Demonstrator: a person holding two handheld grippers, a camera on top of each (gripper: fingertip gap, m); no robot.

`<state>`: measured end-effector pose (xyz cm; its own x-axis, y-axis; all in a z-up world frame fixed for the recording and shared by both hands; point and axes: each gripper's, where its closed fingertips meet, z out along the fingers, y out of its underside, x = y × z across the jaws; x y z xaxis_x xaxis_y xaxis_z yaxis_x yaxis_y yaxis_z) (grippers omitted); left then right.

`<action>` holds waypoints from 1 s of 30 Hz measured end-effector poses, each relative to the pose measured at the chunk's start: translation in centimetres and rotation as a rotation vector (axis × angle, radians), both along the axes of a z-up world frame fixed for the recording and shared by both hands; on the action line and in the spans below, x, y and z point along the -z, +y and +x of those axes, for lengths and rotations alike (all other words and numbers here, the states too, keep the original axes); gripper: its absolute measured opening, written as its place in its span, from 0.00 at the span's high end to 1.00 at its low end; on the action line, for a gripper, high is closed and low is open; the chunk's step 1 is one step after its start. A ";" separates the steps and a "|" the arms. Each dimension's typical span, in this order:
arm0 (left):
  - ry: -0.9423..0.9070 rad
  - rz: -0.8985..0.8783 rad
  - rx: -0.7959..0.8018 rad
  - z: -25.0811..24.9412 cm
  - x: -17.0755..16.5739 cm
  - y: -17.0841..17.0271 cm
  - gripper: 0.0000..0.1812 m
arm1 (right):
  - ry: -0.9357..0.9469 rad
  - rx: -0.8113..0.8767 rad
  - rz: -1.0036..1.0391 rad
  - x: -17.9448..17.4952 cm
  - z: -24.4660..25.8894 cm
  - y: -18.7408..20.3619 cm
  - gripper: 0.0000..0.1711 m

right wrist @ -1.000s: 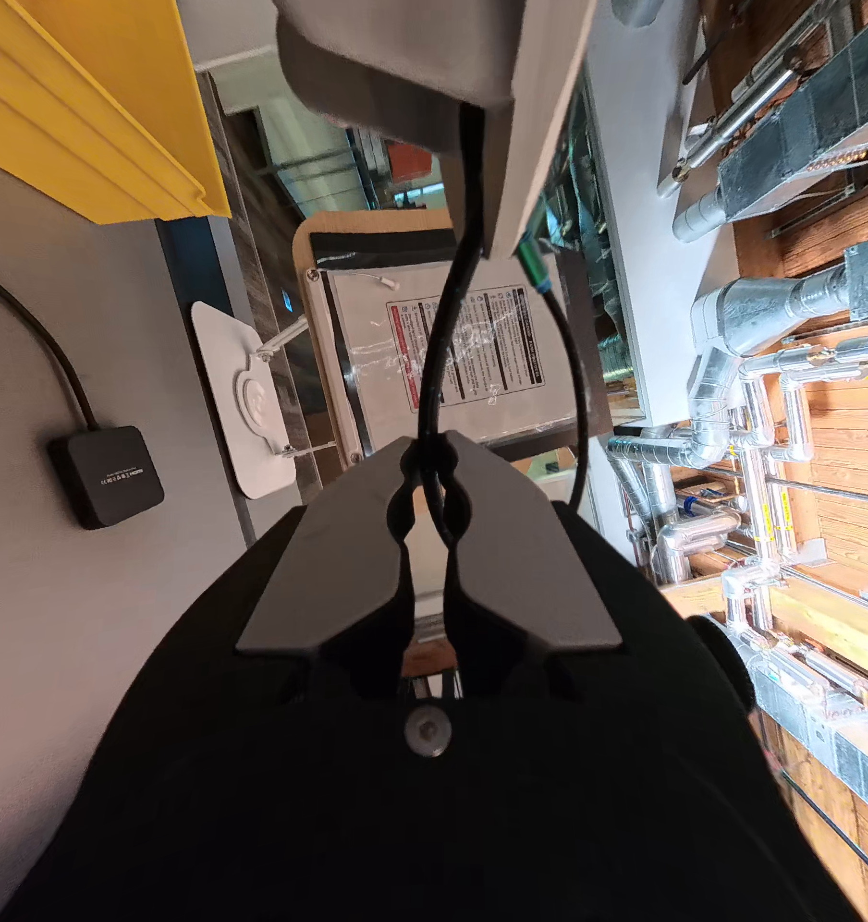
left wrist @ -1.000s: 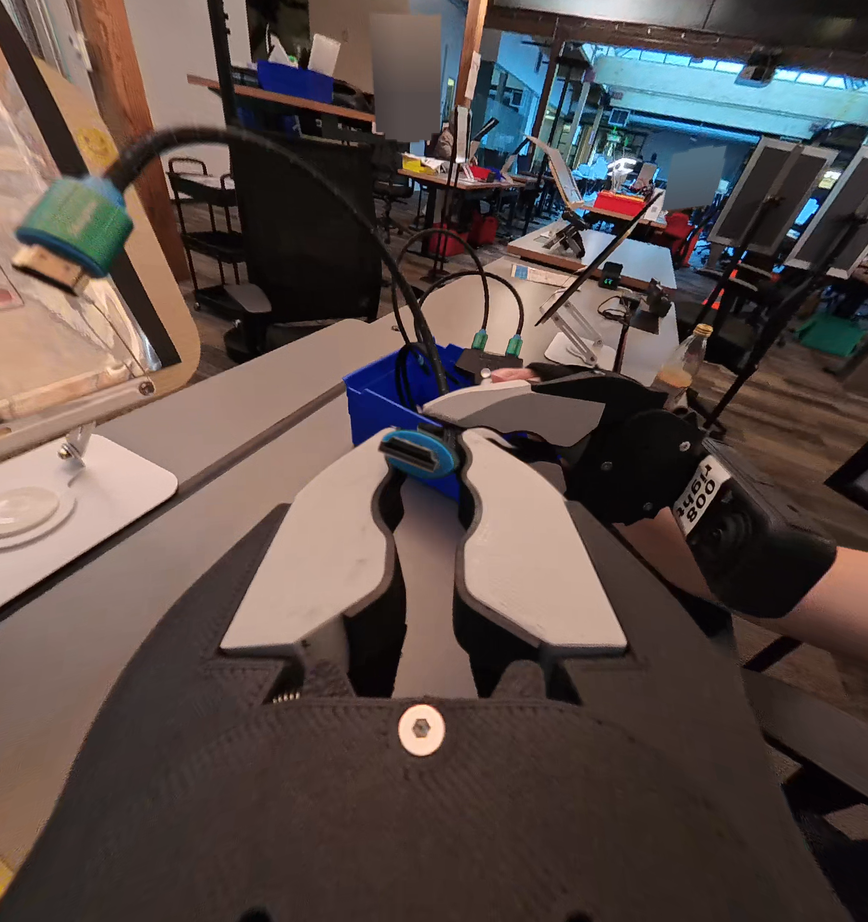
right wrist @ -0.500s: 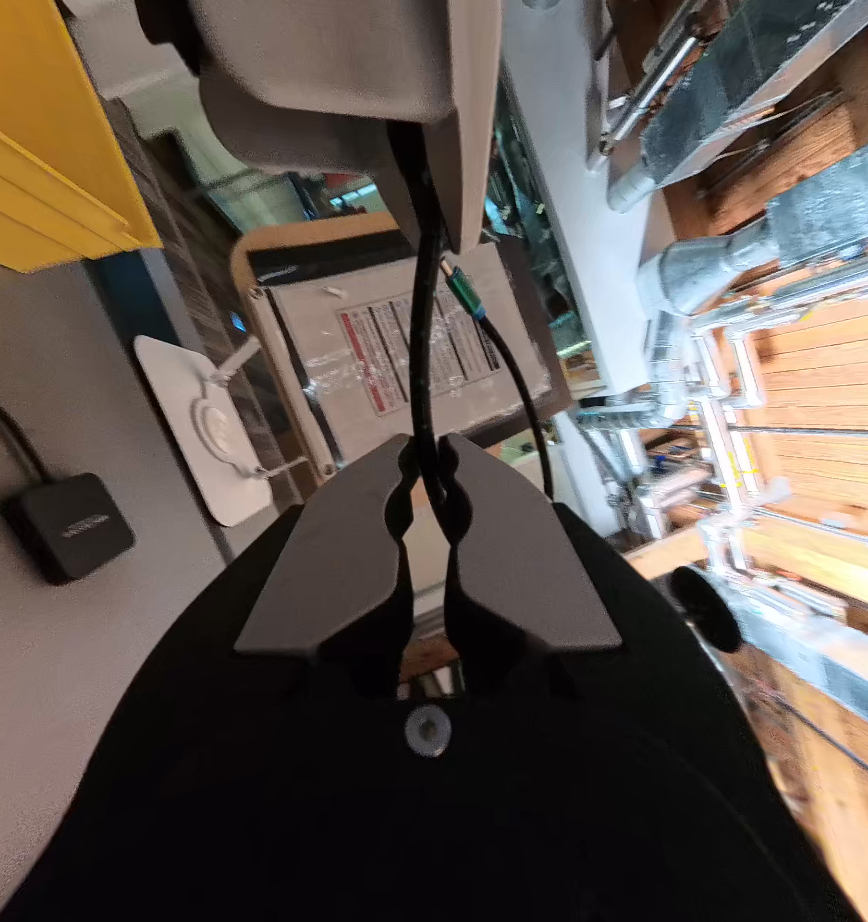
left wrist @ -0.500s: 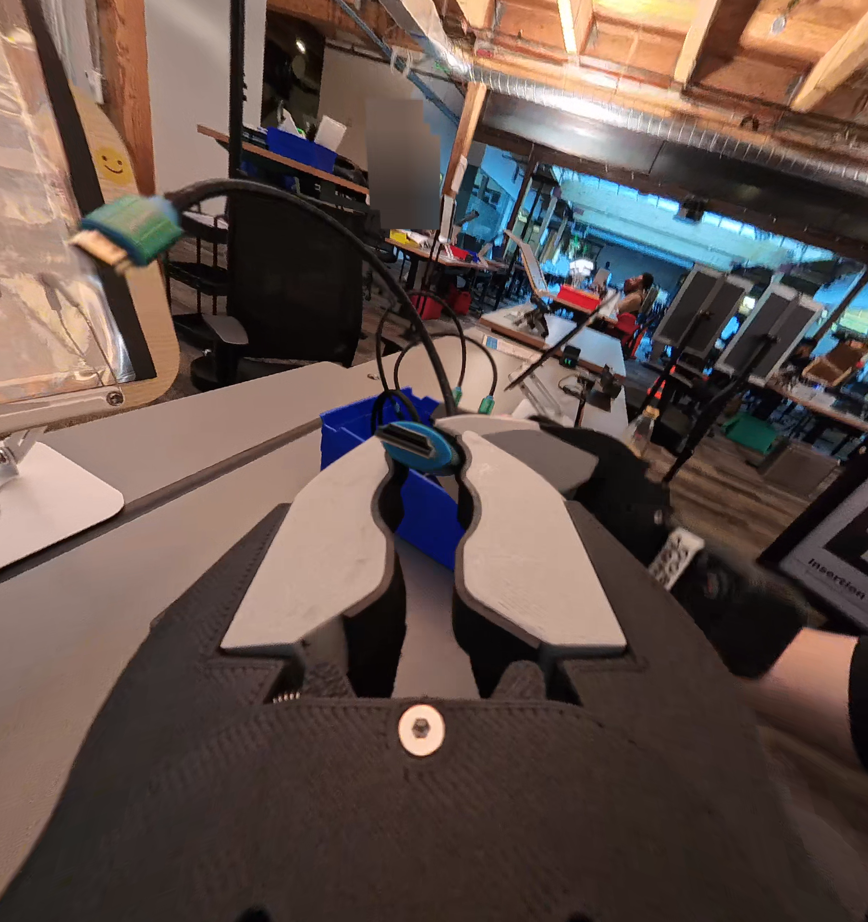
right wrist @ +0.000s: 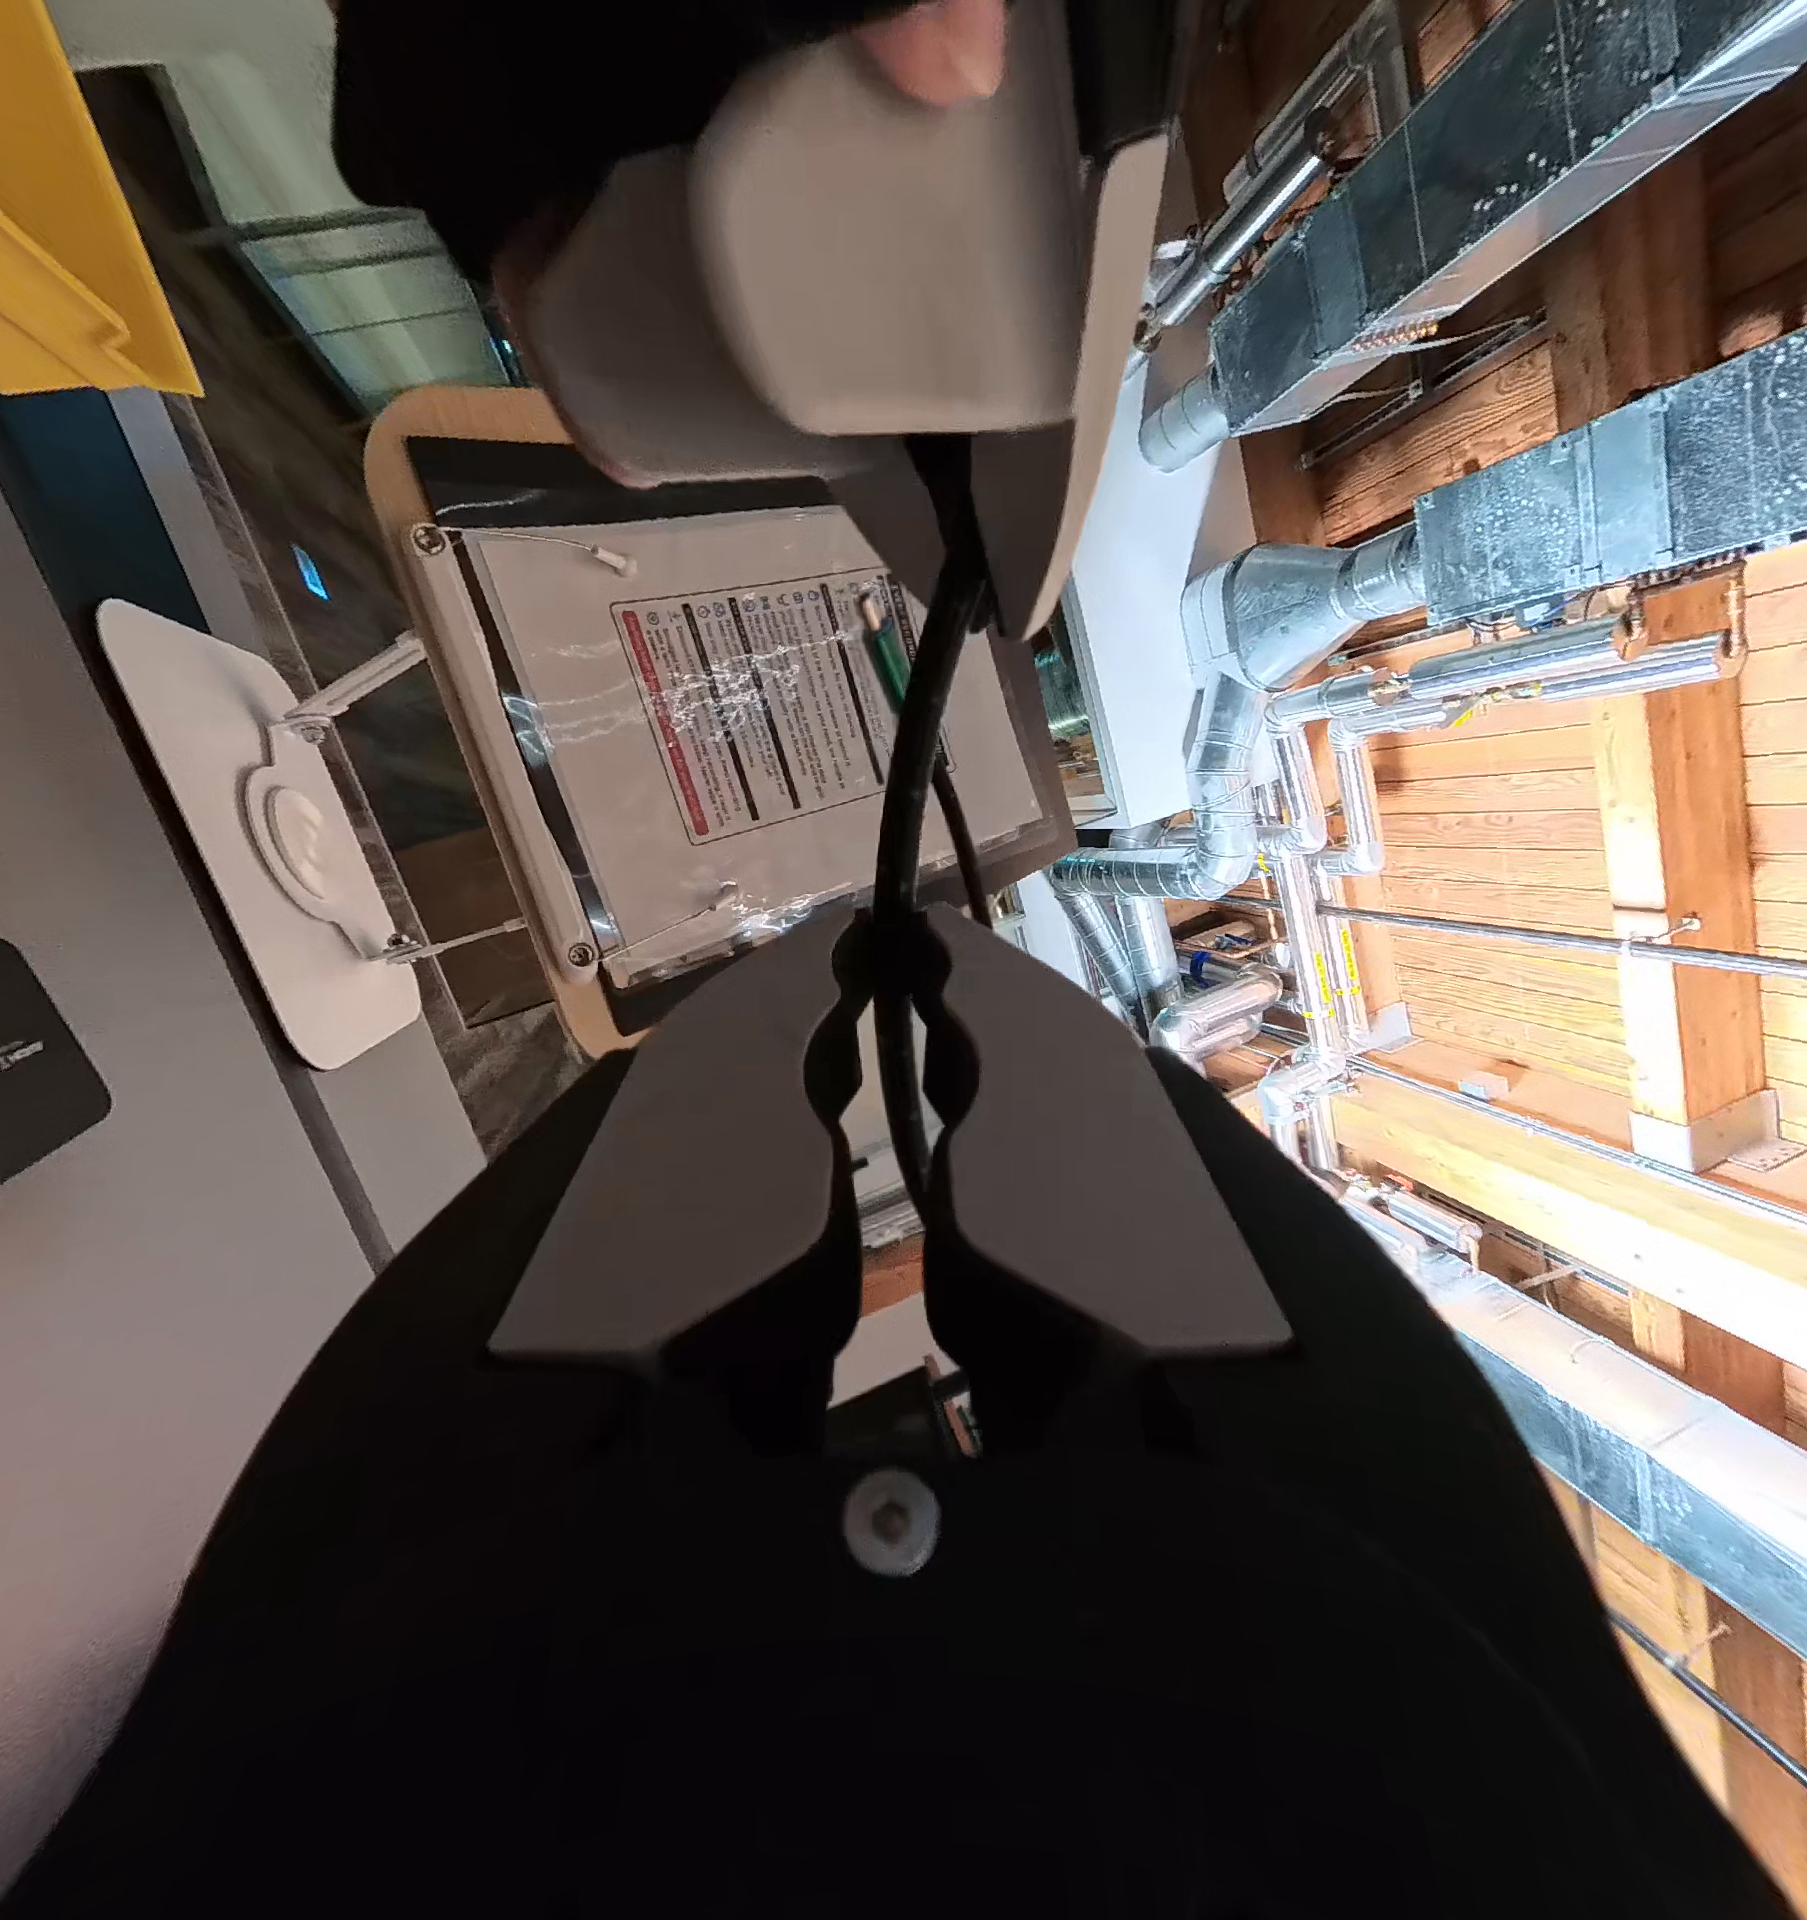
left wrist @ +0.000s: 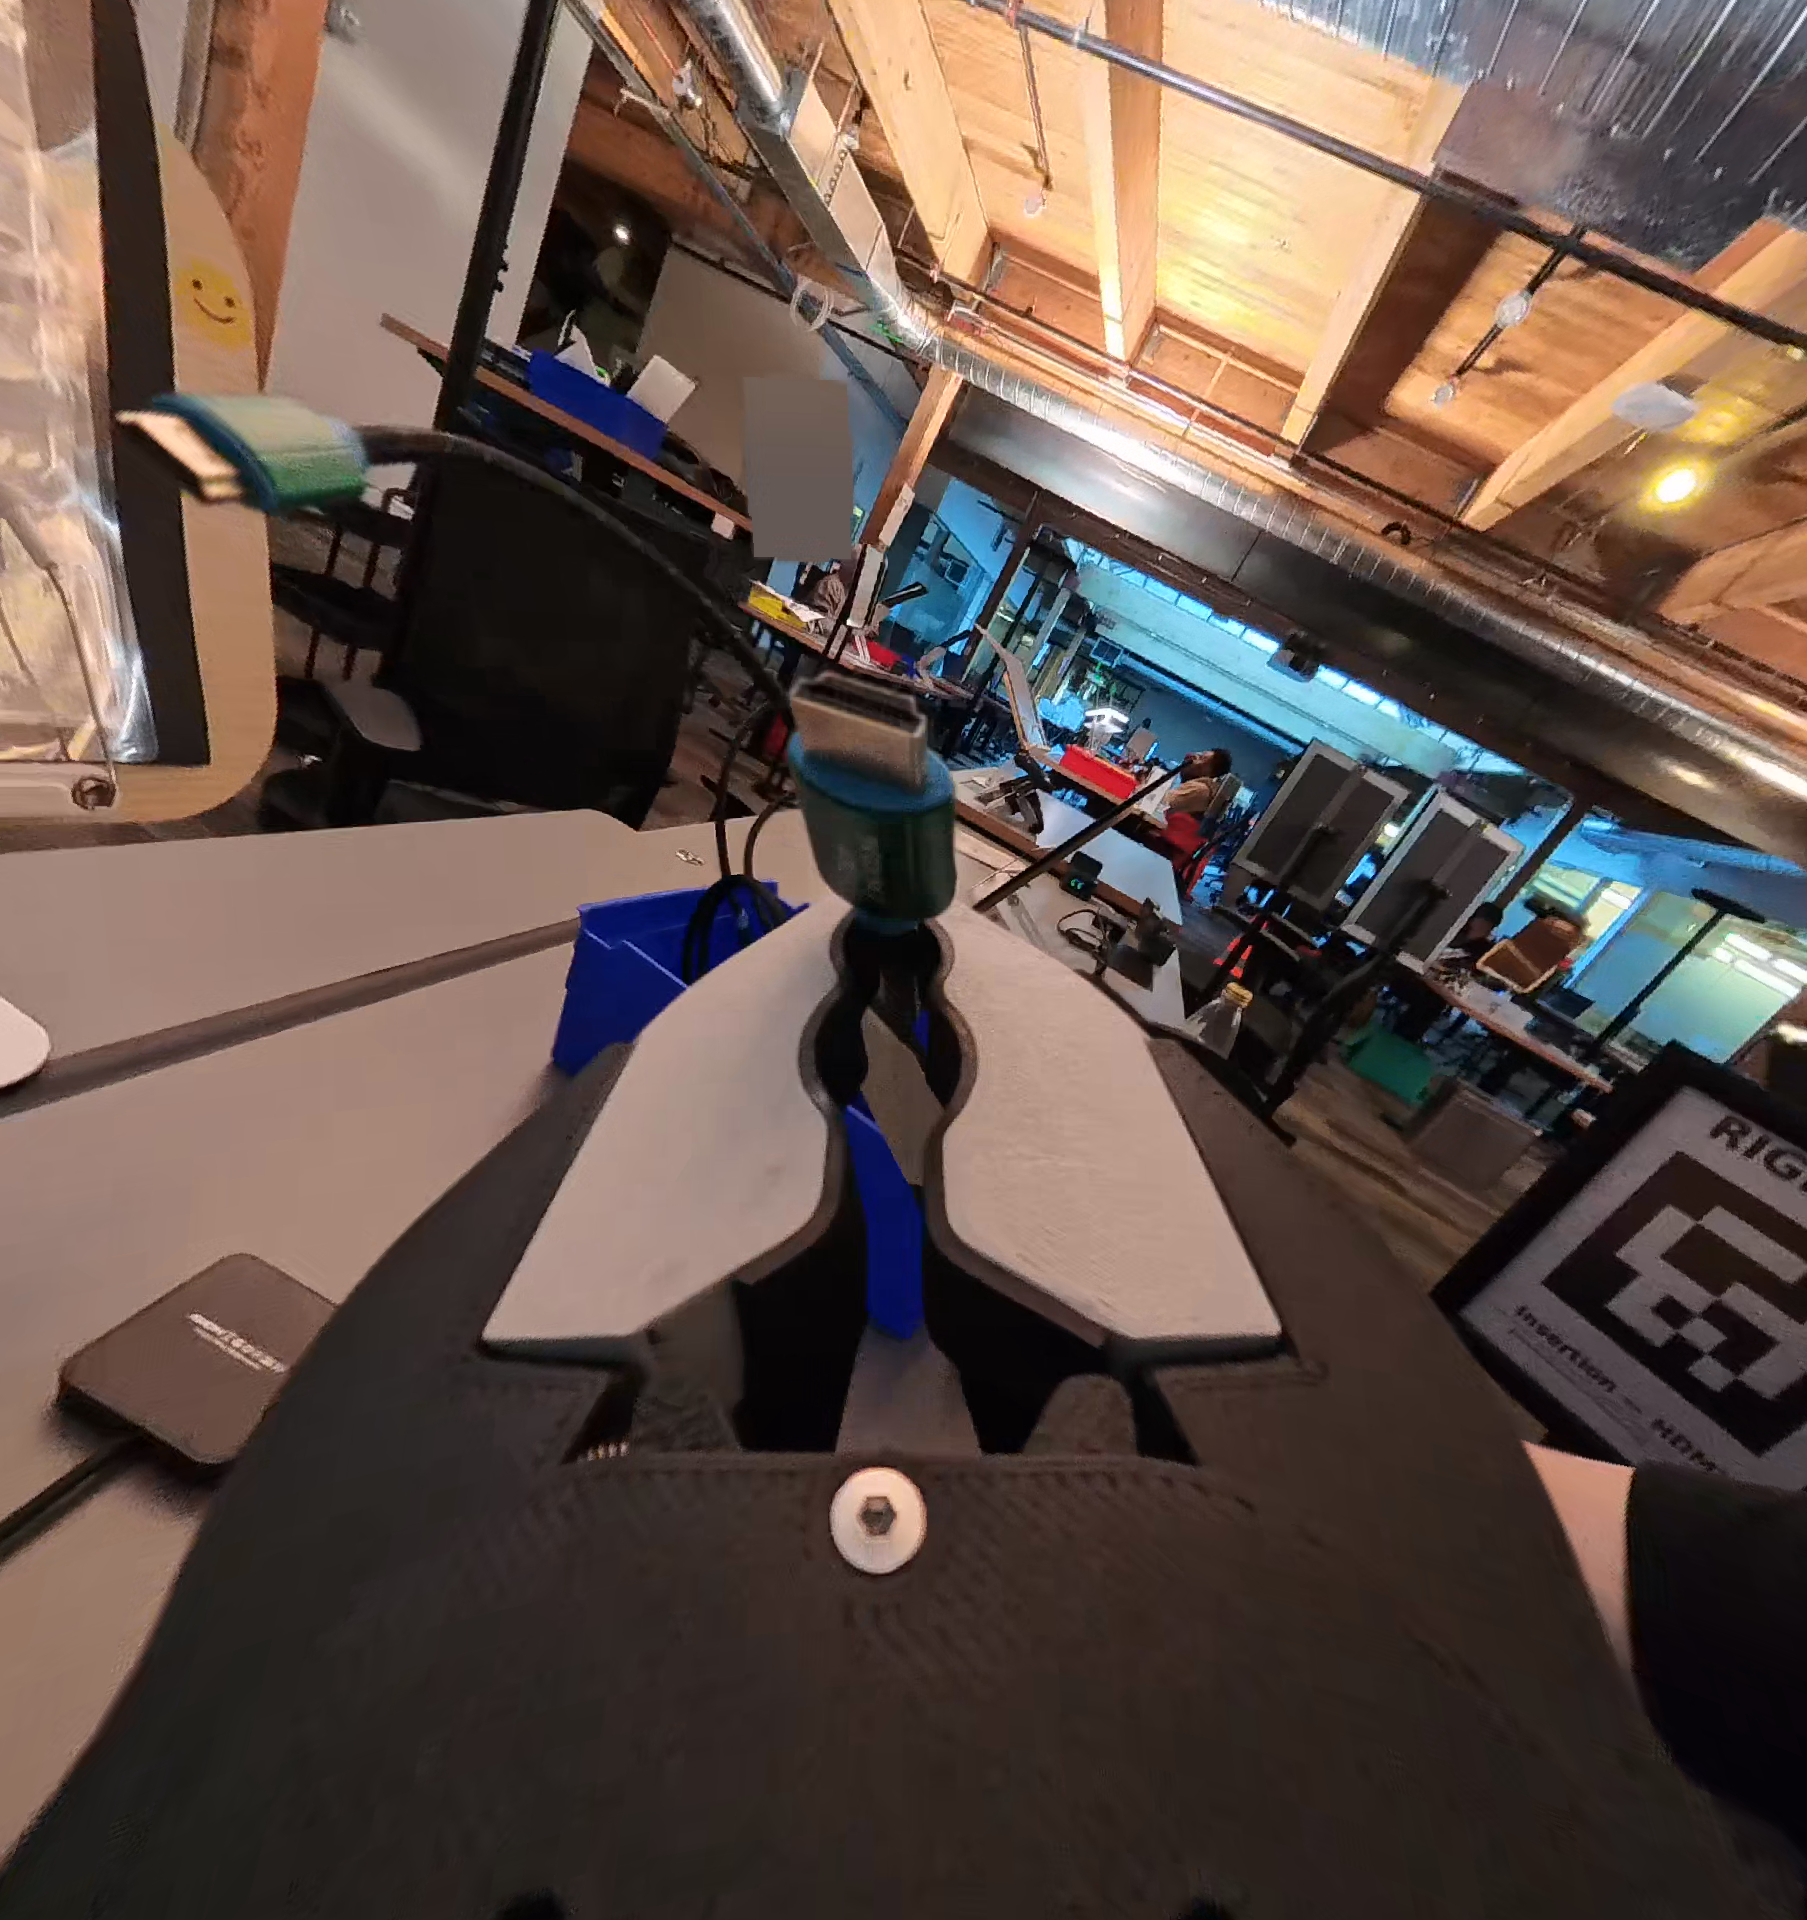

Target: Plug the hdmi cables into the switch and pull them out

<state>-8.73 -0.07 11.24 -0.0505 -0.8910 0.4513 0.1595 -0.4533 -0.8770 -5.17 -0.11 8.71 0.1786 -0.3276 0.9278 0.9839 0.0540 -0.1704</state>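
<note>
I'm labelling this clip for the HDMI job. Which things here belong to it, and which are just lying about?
Job: left gripper, blue-collared plug, green-collared plug, black switch, right gripper, black cable.
Lying about: blue bin, white stand base, yellow bin.

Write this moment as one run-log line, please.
left tool: shut on cable below blue HDMI plug | right tool: shut on black cable | switch: on table, nothing plugged yet
</note>
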 end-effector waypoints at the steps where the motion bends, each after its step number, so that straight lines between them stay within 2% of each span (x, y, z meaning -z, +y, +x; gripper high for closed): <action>1: 0.002 0.021 -0.004 0.0 0.0 0.0 0.97 | 0.007 -0.010 -0.004 0.0 0.0 0.1 0.96; 4: -0.020 0.058 -0.007 -0.2 -0.6 -0.3 0.97 | 0.041 -0.070 -0.004 -0.2 -0.3 0.0 0.95; 5: -0.040 0.060 -0.014 -0.5 -1.0 -0.3 0.97 | 0.065 -0.094 -0.015 -0.2 -0.4 0.0 0.94; 7: -0.069 0.061 -0.026 -1.1 -1.6 0.1 0.97 | 0.126 -0.169 0.003 -0.8 -1.0 -0.6 0.83; 8: -0.084 0.053 -0.022 -1.4 -1.9 0.2 0.97 | 0.153 -0.212 0.009 -1.1 -1.5 -0.9 0.84; 9: -0.101 0.039 -0.019 -1.8 -2.2 0.3 0.97 | 0.181 -0.264 0.016 -1.3 -2.1 -1.4 0.85; 11: -0.117 0.015 -0.025 -2.3 -2.5 0.8 0.96 | 0.242 -0.441 -0.051 -0.4 -4.6 -2.6 0.97; 13: -0.113 0.025 -0.056 -2.6 -2.4 1.4 0.97 | 0.321 -0.633 -0.140 1.0 -7.9 -3.8 1.00; 15: -0.123 0.016 -0.060 -2.6 -2.5 1.5 0.97 | 0.507 -0.769 -0.411 4.0 -11.2 -3.5 0.93; 17: -0.134 -0.005 -0.037 -2.4 -2.5 1.0 0.97 | 0.825 -0.832 -0.698 6.9 -13.1 -2.4 0.85; 19: -0.140 -0.011 -0.011 -2.1 -2.6 0.3 0.97 | 1.134 -0.942 -0.844 7.5 -13.4 -1.8 0.75; 20: -0.143 -0.004 -0.001 -2.0 -2.8 0.0 0.97 | 1.214 -1.033 -0.872 7.2 -13.1 -2.0 0.72; 22: -0.173 0.003 0.014 -2.2 -3.5 -0.6 0.97 | 1.261 -1.131 -0.823 6.2 -12.1 -1.9 0.62; 23: -0.179 0.001 0.029 -2.3 -3.8 -0.9 0.97 | 1.229 -1.162 -0.792 5.8 -12.0 -2.1 0.61; 26: -0.205 -0.009 0.064 -2.8 -4.4 -1.5 0.97 | 1.123 -1.192 -0.750 4.9 -12.0 -2.9 0.64; 30: -0.198 -0.005 0.094 -2.9 -4.6 -1.9 0.97 | 1.212 -1.321 -0.688 2.0 -9.6 -3.5 0.67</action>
<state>-11.61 -1.93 15.81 -0.2218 -0.8759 0.4284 0.2852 -0.4784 -0.8305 -14.76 -3.58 6.74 0.5240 0.8513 0.0264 -0.2629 0.1912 -0.9457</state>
